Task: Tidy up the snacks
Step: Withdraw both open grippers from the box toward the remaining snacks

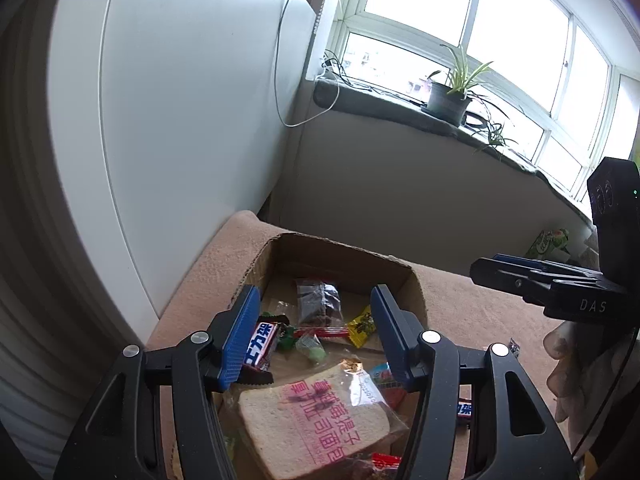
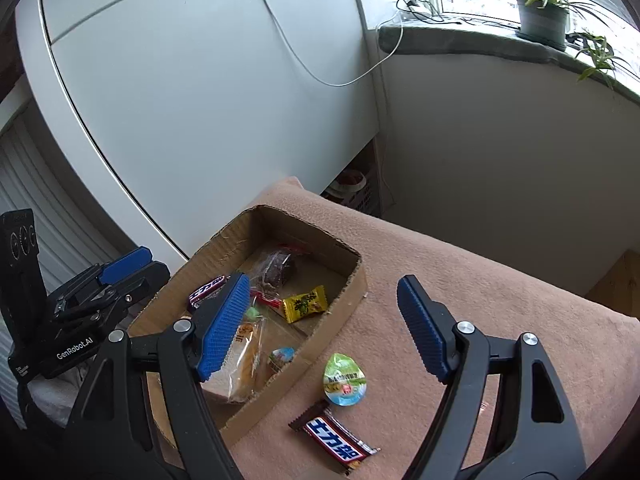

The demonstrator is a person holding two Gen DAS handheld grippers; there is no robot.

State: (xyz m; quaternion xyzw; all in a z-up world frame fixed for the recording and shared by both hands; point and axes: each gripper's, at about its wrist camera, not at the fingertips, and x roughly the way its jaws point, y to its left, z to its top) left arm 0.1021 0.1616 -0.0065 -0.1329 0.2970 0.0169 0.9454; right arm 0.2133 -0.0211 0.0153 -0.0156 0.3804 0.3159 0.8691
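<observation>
We see a shallow cardboard box (image 2: 352, 276) of wrapped snacks left of the right hand-held gripper (image 2: 320, 328), with a chocolate bar (image 2: 334, 442) and jelly cup (image 2: 345, 380) lying beneath its fingers.

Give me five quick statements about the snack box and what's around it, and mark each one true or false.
1. The wrapped bread slice lies inside the cardboard box. True.
2. The jelly cup sits inside the box. False: it lies on the pink blanket, outside the box's near wall.
3. A chocolate bar lies on the blanket beside the jelly cup. True.
4. The right gripper is shut on a yellow candy. False: its jaws are open and empty; the yellow candy lies in the box.
5. A potted plant stands on the windowsill. True.
</observation>
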